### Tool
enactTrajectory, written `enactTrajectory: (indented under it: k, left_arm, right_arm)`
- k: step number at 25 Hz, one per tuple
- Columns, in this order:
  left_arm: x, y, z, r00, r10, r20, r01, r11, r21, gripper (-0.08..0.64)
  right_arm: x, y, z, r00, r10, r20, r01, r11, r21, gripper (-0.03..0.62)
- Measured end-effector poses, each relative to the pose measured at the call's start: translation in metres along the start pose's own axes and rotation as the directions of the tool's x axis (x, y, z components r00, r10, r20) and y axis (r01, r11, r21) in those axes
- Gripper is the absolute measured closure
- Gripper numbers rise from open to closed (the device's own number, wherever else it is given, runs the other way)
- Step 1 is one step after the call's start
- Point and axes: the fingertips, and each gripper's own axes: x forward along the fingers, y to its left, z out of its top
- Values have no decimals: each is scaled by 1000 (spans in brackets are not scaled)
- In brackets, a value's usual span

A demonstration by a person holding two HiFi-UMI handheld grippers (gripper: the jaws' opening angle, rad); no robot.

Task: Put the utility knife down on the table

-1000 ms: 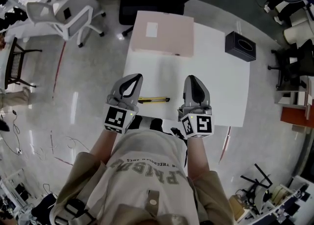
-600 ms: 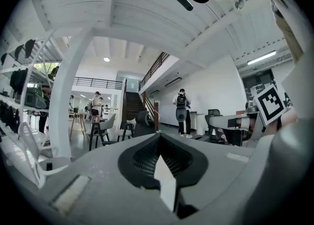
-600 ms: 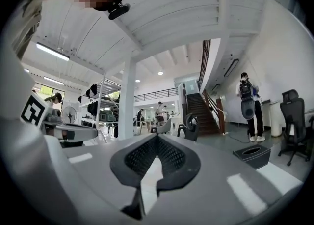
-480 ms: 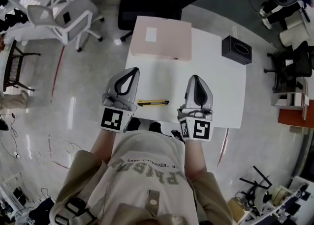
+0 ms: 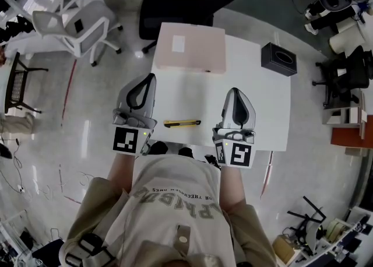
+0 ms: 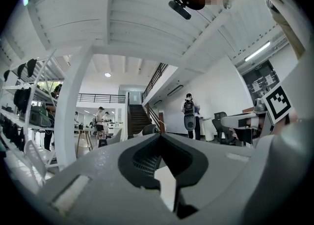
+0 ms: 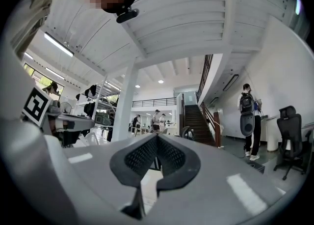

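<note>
Well beyond utility knife [image 5: 182,123], illegible box label [image 5: 178,42]

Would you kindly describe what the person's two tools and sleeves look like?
The left tool and right tool are grey, tapered shells with dark ribbed inner pads. Each carries a white cube with black square markers at its rear. The person wears a khaki short-sleeved shirt.

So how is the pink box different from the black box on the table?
The pink box is pale, wide and flat; the black box is dark and much smaller. The pink box has a white label on top; the black box has a greyish oval there. The pink box sits at the far left of the white table, the black box at its far right corner. Both lie untouched.
</note>
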Motion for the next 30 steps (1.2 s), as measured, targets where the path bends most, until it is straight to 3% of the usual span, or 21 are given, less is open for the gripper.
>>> enactTrajectory:
  k: [12, 30]
  left_arm:
    - [5, -7, 22, 996, -14, 84, 11, 1000, 26, 551]
    - [5, 0, 35, 996, -3, 93, -2, 998, 55, 551]
  right_arm:
    - [2, -2, 12, 999, -26, 30, 27, 999, -44, 592]
    - [3, -1, 6, 999, -37, 6, 37, 997, -69, 592]
